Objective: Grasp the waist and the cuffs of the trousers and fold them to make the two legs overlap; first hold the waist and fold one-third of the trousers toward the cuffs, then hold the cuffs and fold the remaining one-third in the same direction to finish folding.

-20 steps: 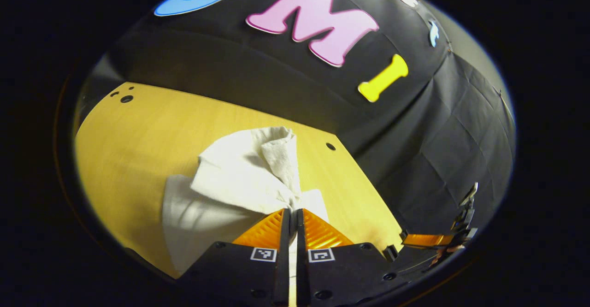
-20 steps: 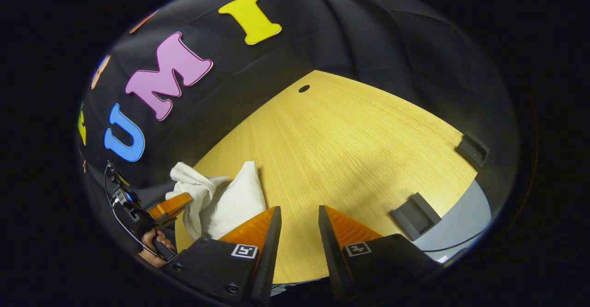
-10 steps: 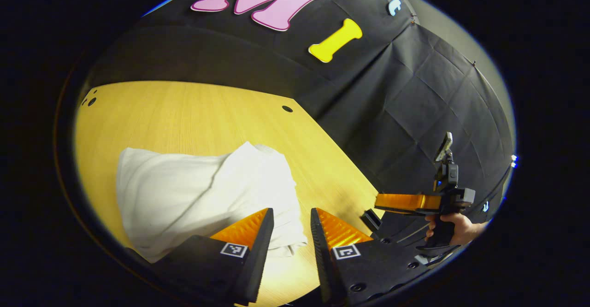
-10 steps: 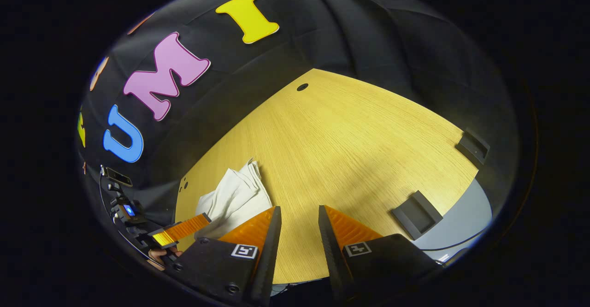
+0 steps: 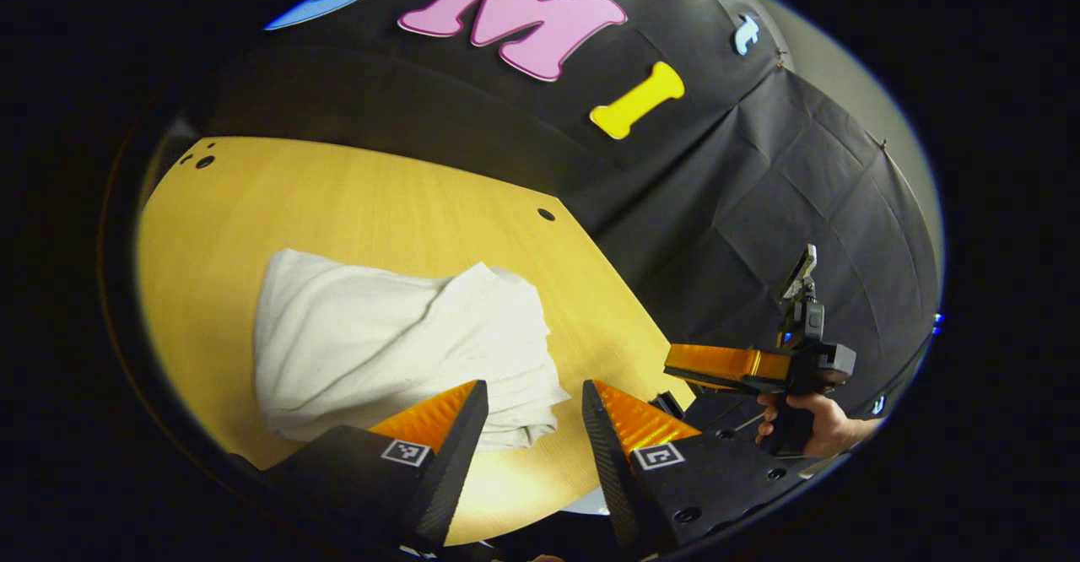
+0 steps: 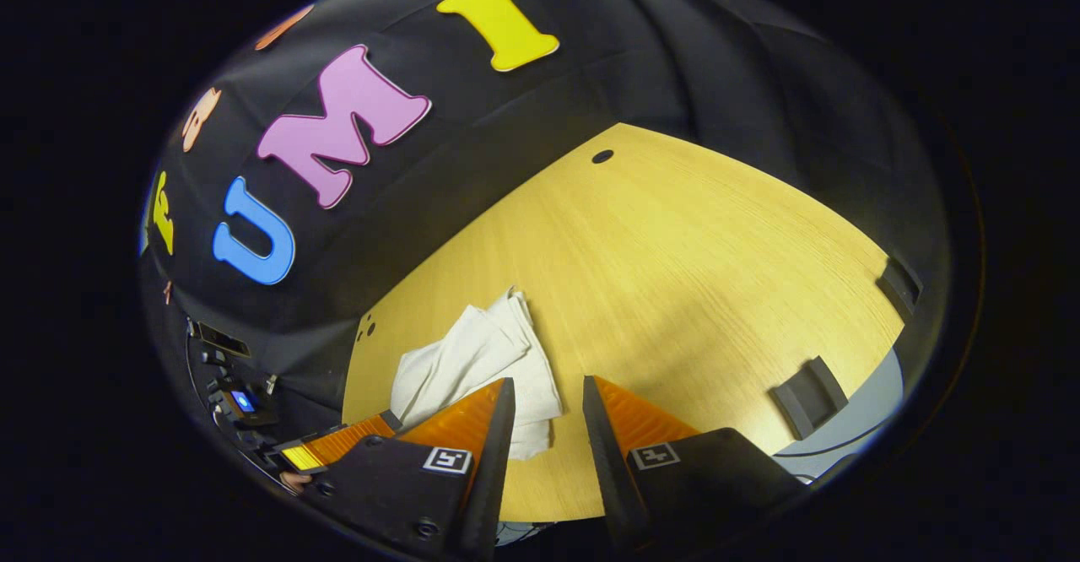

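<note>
One white bundle, the trousers (image 5: 396, 347), now lies folded and compact on the yellow wooden table (image 5: 337, 199), near its front edge, layered edges stacked at the end closest to the tongs; in the right gripper view the same bundle (image 6: 481, 359) sits just beyond the near finger. A second ago the left gripper (image 5: 527, 402) was pinched shut on a raised, bunched corner of the cloth; half a second ago it had let go, and now its fingers stand wide apart with nothing between them, drawn back just short of the bundle's near edge. The right gripper (image 6: 544, 397) has stayed open and empty throughout, hovering over bare table beside the cloth; from the left gripper view it (image 5: 730, 364) hangs off to the side, gripped by a hand (image 5: 814, 427). Judging by the released cloth lying flat in layers, the last fold looks finished, with at most some tidying left
</note>
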Motion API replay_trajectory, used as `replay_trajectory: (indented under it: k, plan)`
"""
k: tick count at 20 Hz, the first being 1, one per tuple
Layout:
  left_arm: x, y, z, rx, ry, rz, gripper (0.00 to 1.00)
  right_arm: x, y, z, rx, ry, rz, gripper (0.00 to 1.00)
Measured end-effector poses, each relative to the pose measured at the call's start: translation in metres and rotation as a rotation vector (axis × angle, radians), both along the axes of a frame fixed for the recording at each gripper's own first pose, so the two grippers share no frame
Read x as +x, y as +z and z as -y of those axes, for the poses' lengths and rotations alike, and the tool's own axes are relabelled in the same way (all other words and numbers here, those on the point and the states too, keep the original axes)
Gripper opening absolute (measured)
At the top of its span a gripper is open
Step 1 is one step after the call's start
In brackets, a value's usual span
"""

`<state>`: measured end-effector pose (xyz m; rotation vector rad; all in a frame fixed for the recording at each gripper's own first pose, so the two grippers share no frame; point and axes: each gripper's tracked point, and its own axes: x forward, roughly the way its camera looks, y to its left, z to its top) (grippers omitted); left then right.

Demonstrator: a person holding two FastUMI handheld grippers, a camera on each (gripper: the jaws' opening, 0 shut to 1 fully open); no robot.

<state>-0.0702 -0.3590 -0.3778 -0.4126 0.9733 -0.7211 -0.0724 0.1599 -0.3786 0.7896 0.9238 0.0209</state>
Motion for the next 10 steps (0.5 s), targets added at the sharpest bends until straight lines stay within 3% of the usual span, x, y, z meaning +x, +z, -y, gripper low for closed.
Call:
replay_trajectory:
  k: [6,10]
  plan:
    - [0.034,0.026,-0.089,0.040,0.241,0.024,0.73,0.015,0.038,-0.044,-0.015,0.137,0.096,0.53]
    - [0.050,0.041,-0.146,0.066,0.387,0.047,0.73,0.030,0.072,-0.070,0.019,0.167,0.152,0.54]
